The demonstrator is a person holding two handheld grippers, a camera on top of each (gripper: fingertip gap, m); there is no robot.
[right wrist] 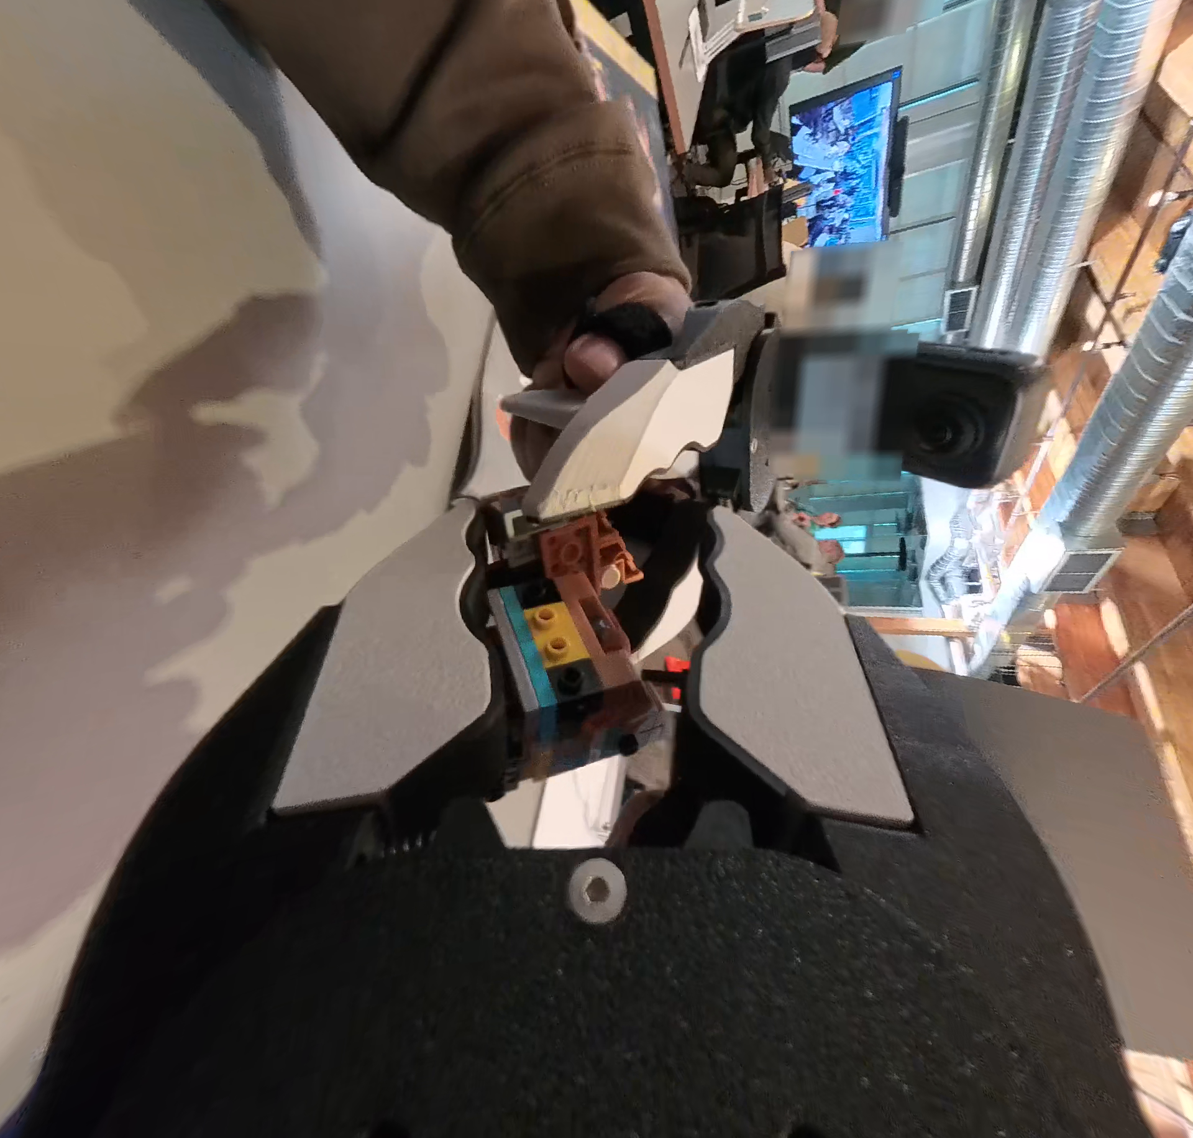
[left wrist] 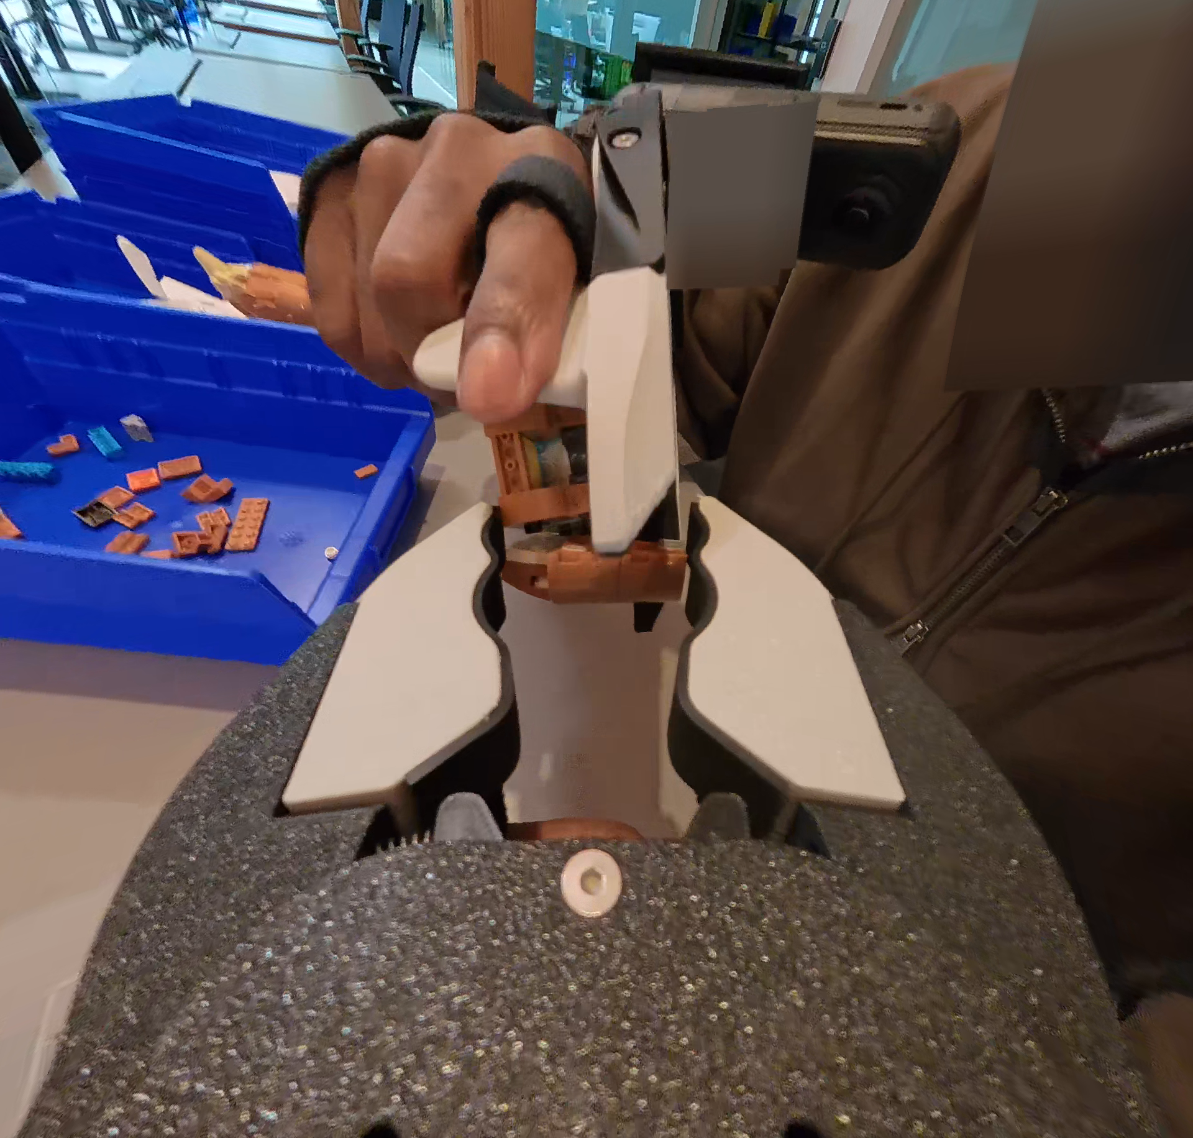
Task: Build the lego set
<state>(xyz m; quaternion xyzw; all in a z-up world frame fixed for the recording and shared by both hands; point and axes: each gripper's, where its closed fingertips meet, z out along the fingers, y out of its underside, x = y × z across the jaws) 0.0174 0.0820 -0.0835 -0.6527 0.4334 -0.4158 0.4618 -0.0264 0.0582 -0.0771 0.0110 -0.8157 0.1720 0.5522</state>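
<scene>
Both grippers meet on one small lego assembly held in the air, above the pale surface (left wrist: 129, 752).

The left gripper (left wrist: 591, 564) has its jaws drawn narrow around the brown lower block of the lego assembly (left wrist: 600, 574), which sits right at the fingertips. The right gripper (left wrist: 629, 409) comes down from above in that view, its white finger laid over the upper part of the build and hiding much of it; the person's hand (left wrist: 445, 248), in a black fingerless glove, presses a thumb on its lever.

From the right wrist view, the right gripper (right wrist: 591, 616) has the build lying against its left finger, while the right finger stands apart from the pieces, so whether the jaws clamp it I cannot tell. The left gripper's white finger covers the far end.

Left of the left jaws, blue bins (left wrist: 193, 358) stand on the surface, the nearest holding loose orange and teal bricks (left wrist: 193, 513). To their right a brown zipped jacket (left wrist: 936, 526) fills the view.
</scene>
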